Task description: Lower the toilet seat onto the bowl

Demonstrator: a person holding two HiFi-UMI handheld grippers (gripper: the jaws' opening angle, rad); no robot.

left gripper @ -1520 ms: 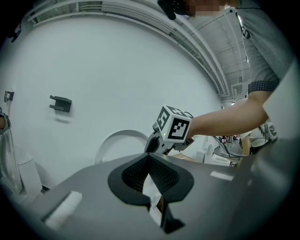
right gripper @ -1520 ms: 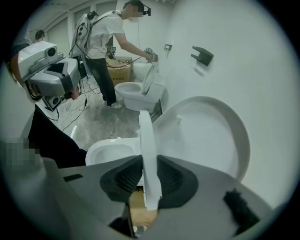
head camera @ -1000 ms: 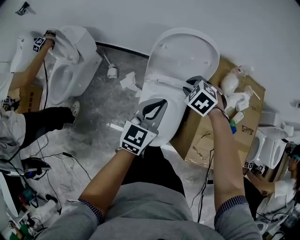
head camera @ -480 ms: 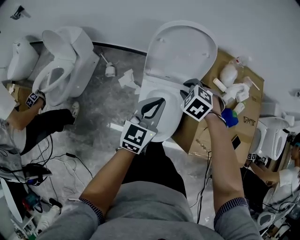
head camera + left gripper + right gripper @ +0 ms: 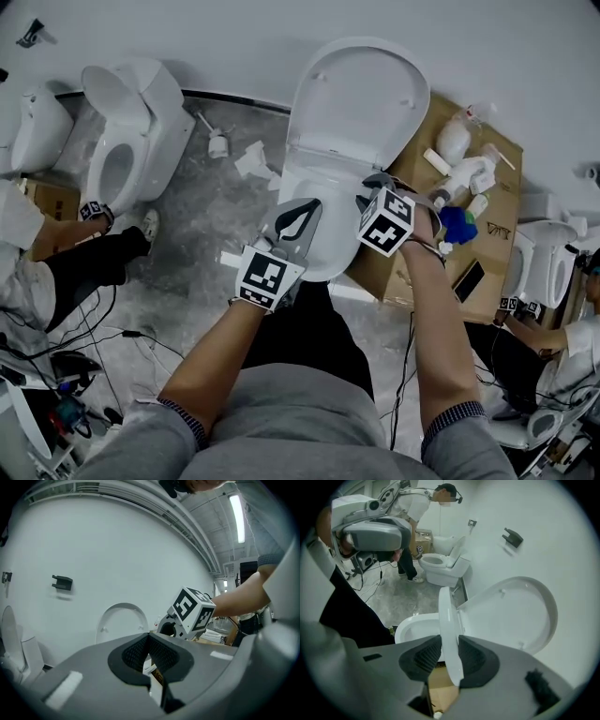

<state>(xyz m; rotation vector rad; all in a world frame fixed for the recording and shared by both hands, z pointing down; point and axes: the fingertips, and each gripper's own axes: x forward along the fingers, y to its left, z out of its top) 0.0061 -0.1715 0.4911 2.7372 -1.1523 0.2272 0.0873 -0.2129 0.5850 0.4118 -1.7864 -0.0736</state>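
Presently the toilet seat [image 5: 446, 611] stands roughly halfway, edge-on between the raised lid [image 5: 513, 616] and the bowl [image 5: 415, 626], not yet down. The right tongs [image 5: 450, 643] straddle its rim with pads against both faces, apparently to govern the descent, and their jaws are opening. The left tongs [image 5: 149, 639] are pressed together on nothing, idle over the bowl's front. From overhead, seat and bowl merge in white. The marker cube [image 5: 386, 223] covers the grip.
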